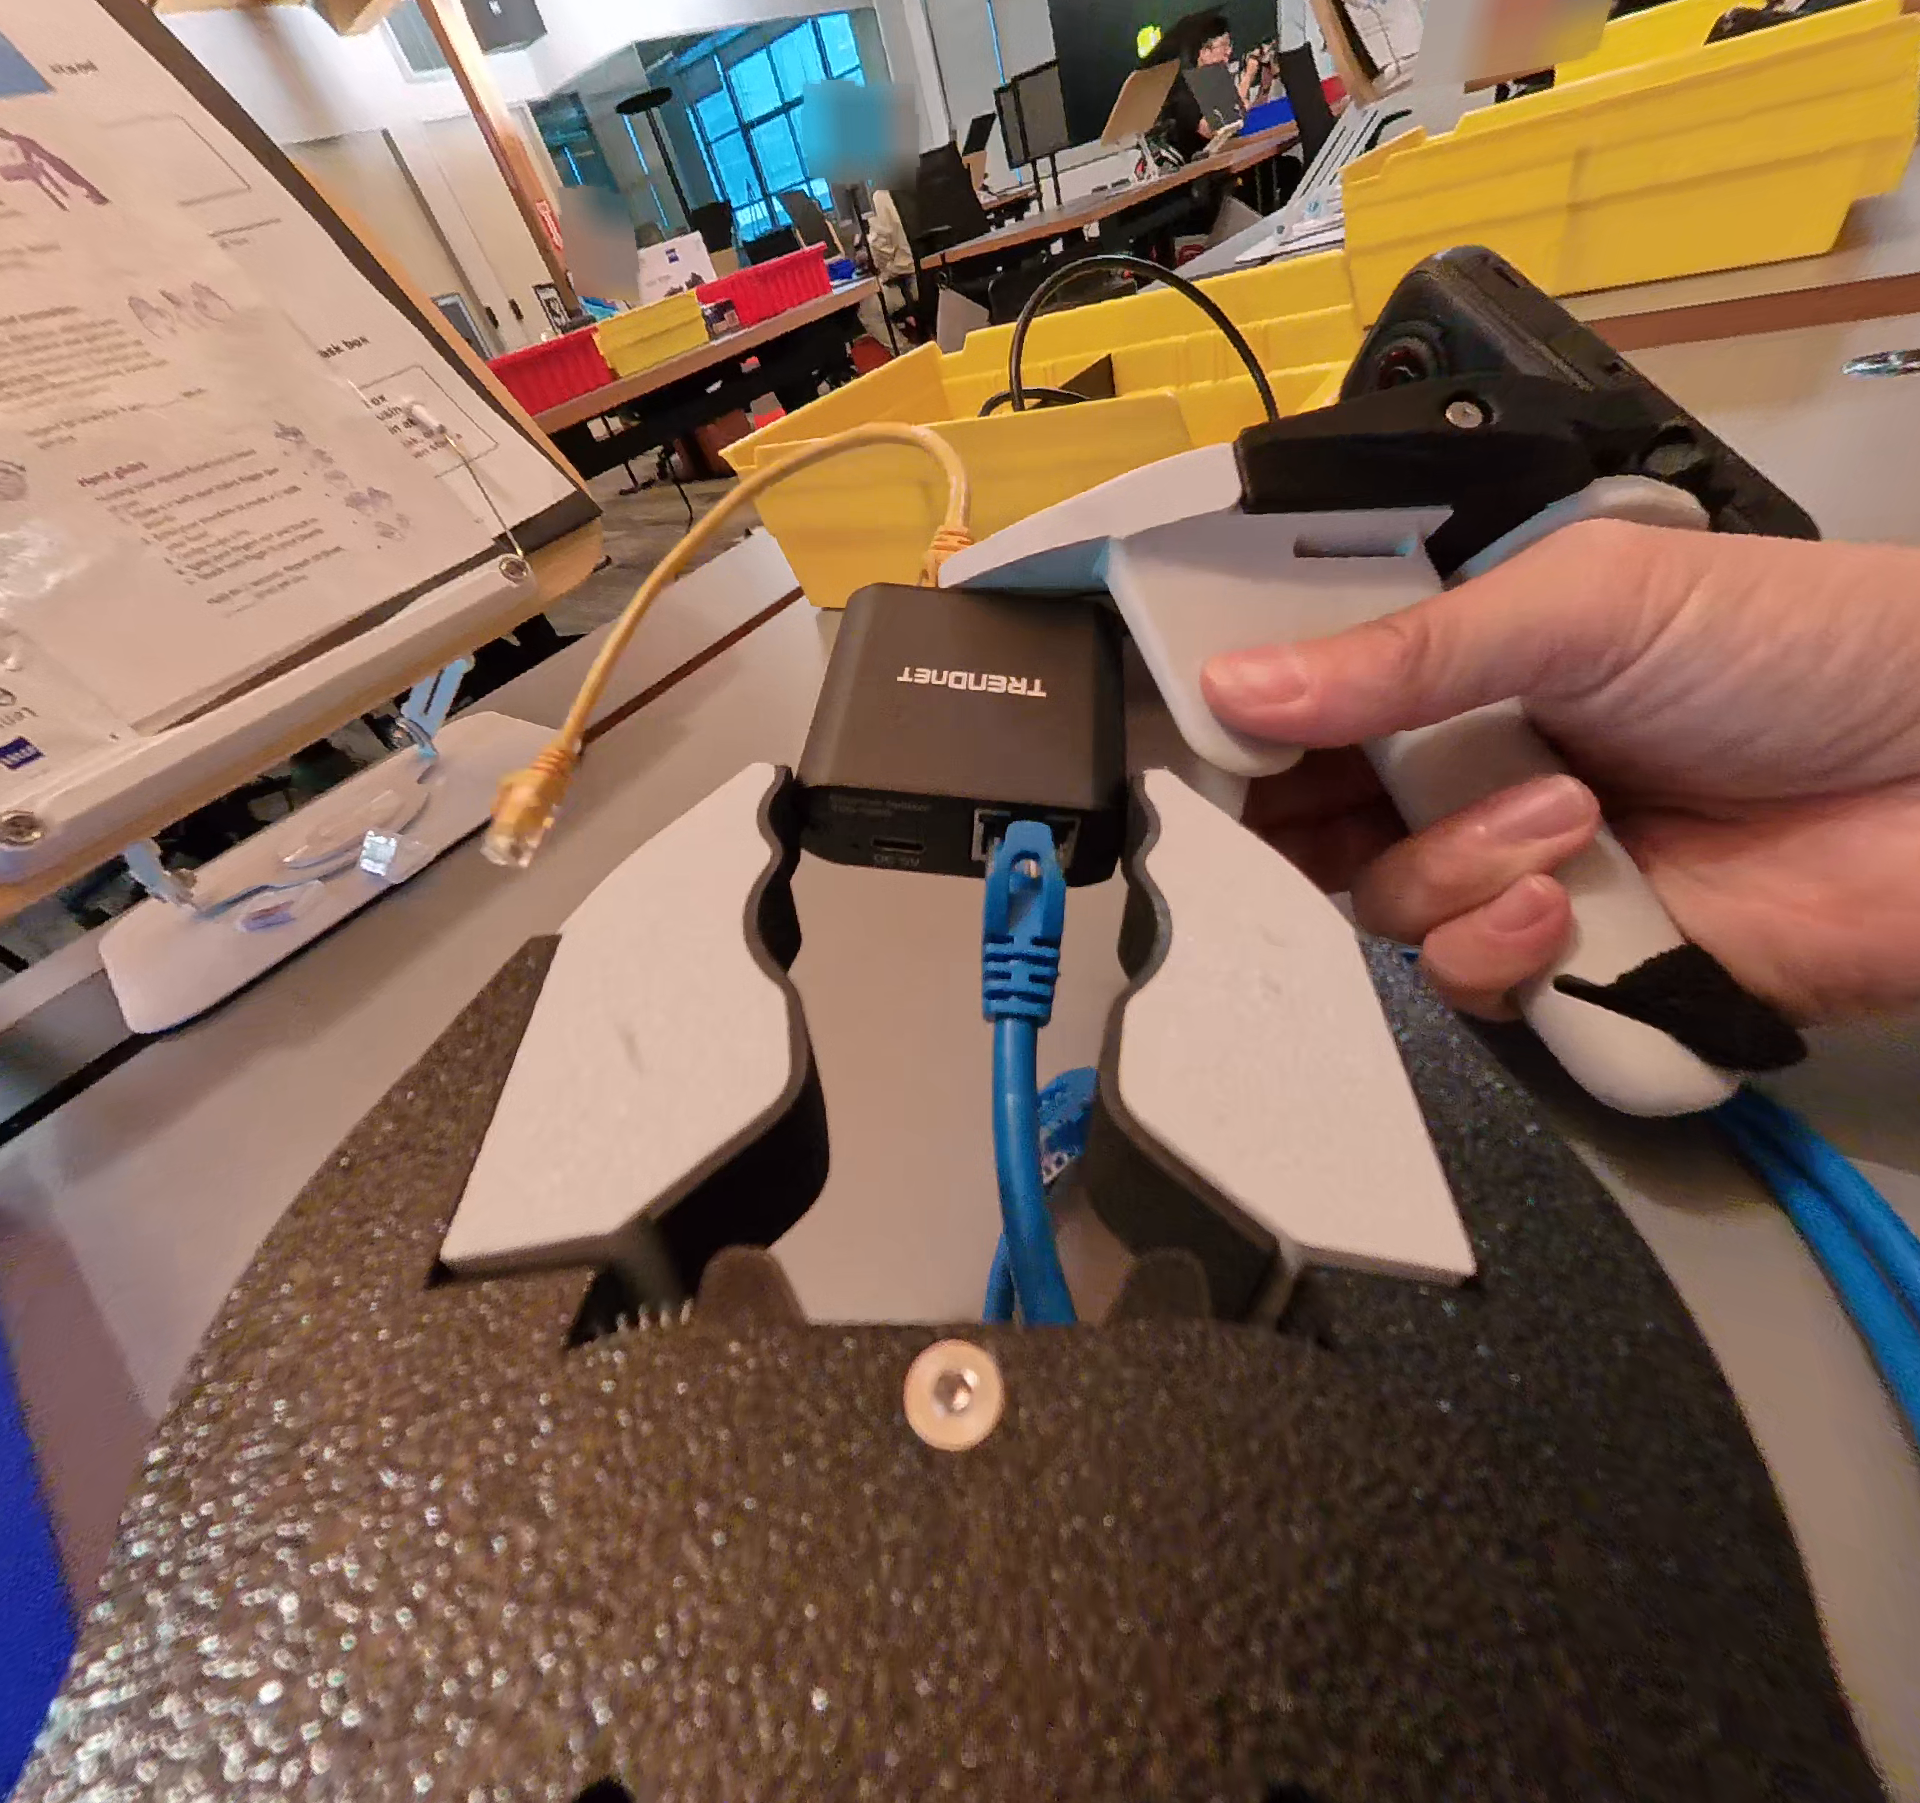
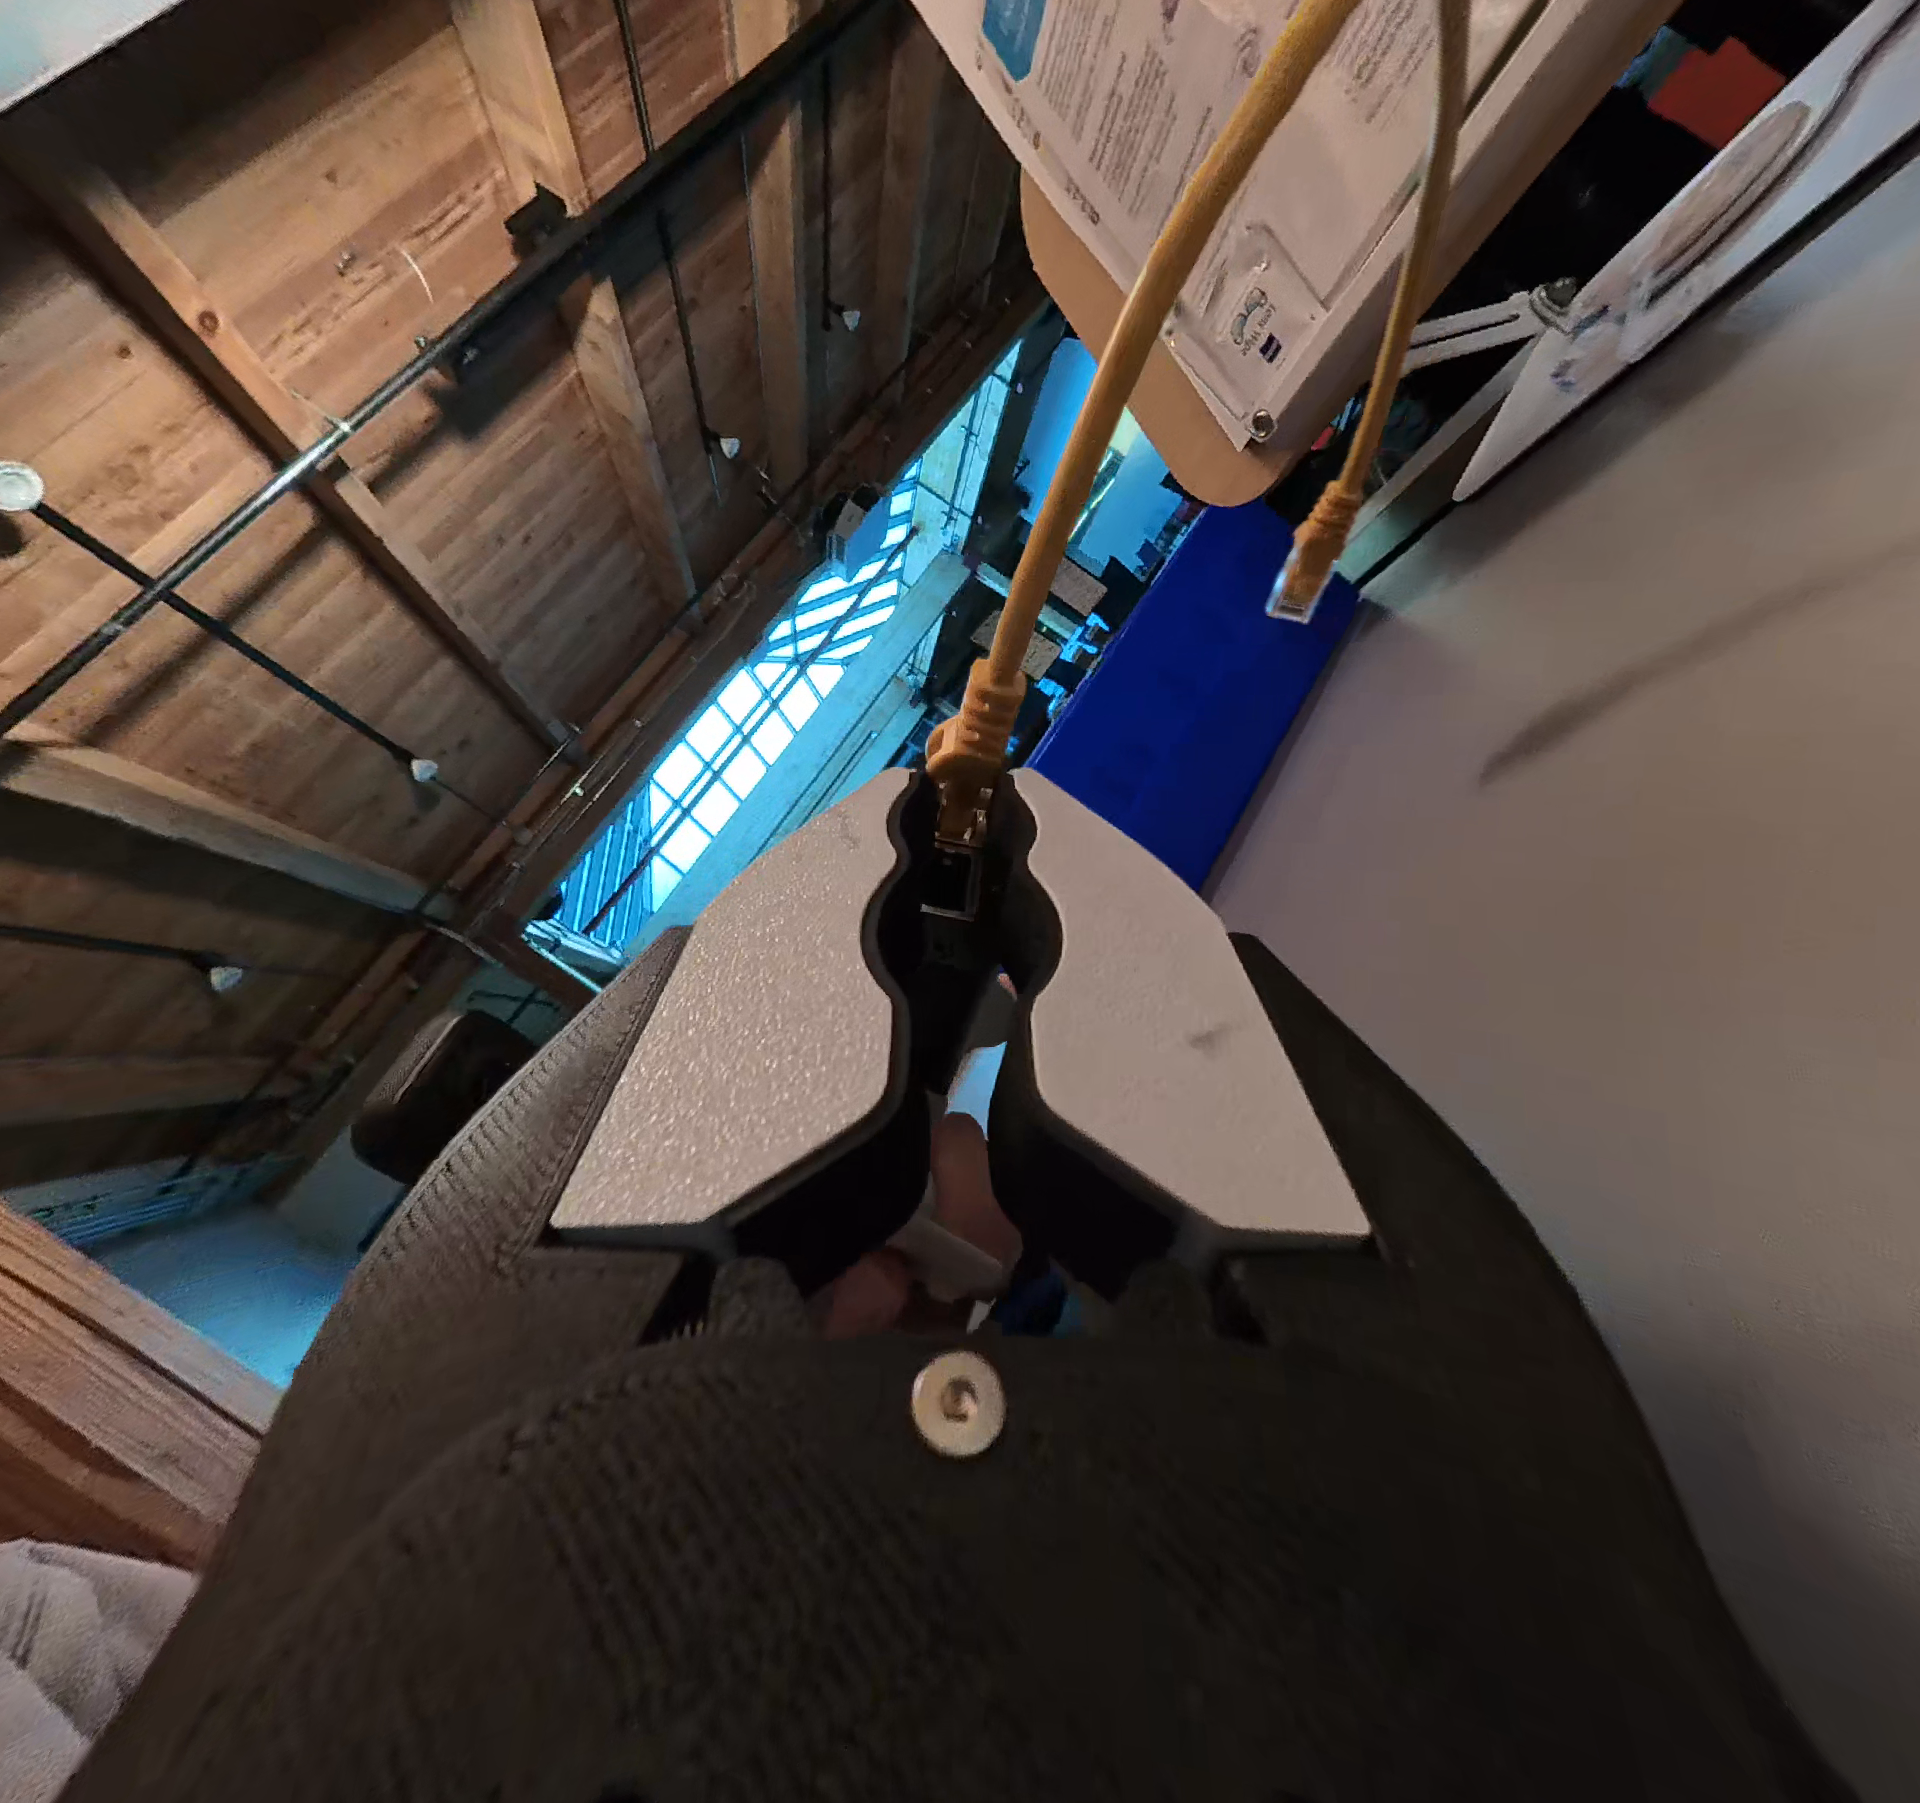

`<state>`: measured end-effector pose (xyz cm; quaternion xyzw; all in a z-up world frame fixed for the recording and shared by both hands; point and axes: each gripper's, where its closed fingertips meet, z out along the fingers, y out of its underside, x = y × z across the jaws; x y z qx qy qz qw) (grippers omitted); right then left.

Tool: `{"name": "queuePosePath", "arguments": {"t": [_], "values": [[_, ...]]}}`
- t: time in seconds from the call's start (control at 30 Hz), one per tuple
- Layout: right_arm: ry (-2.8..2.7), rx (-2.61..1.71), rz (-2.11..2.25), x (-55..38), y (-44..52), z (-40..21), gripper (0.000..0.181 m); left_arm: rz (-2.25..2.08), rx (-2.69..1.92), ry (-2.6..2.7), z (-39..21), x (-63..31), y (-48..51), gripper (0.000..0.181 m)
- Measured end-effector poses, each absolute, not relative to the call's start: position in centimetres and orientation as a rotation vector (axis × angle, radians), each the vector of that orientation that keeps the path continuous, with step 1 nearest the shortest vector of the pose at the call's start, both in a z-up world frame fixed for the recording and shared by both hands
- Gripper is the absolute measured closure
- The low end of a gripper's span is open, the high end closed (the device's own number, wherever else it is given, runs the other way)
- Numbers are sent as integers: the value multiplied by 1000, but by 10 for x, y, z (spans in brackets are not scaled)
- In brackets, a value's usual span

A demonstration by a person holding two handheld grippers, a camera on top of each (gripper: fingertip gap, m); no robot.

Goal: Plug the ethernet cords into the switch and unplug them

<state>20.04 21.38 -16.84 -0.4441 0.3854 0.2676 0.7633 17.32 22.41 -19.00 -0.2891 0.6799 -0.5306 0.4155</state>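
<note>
The black switch (image 1: 961, 704) rests on the grey table (image 1: 343, 1057). My left gripper (image 1: 961, 803) is shut on the switch, with a fingertip on each side of its near end. A blue ethernet cord (image 1: 1023, 953) is plugged into a port on the switch's near face and runs back between my fingers. My right gripper (image 2: 961, 803), held by a hand (image 1: 1662, 766), is turned on its side at the switch's far end (image 1: 1023, 548). It is shut on the plug of a yellow ethernet cord (image 2: 977, 725) at the switch's port. The yellow cord arches up, and its free plug (image 1: 525, 808) (image 2: 1304, 569) hangs loose.
A tilted instruction board on a white stand (image 1: 208, 382) is close on the left, also in the right wrist view (image 2: 1195, 143). Yellow bins (image 1: 1039, 444) stand behind the switch, one holding a black cable (image 1: 1143, 299). More blue cord (image 1: 1829, 1254) lies at the right. A blue bin (image 2: 1195, 693) stands beyond. The tips of both grippers are at nearly the same place.
</note>
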Motion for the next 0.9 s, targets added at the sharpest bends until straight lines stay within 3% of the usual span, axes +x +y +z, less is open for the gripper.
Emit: {"name": "queuePosePath", "arguments": {"t": [0.2,0.37,0.57,0.73,0.9], "values": [[793,-1042,512,202,214,-169,170,-1468,-817,1702,-191,174,223,122],[815,-950,475,227,191,-162,171,-1234,-711,1669,-190,174,233,122],[663,-1287,107,236,149,-141,170,-1373,-761,1639,-185,172,239,122],[607,-1517,-315,288,46,-98,170,-1419,-795,1625,-186,173,244,122],[448,-1828,-201,319,-6,-115,170,-1403,-783,1642,-188,174,242,122]]}}
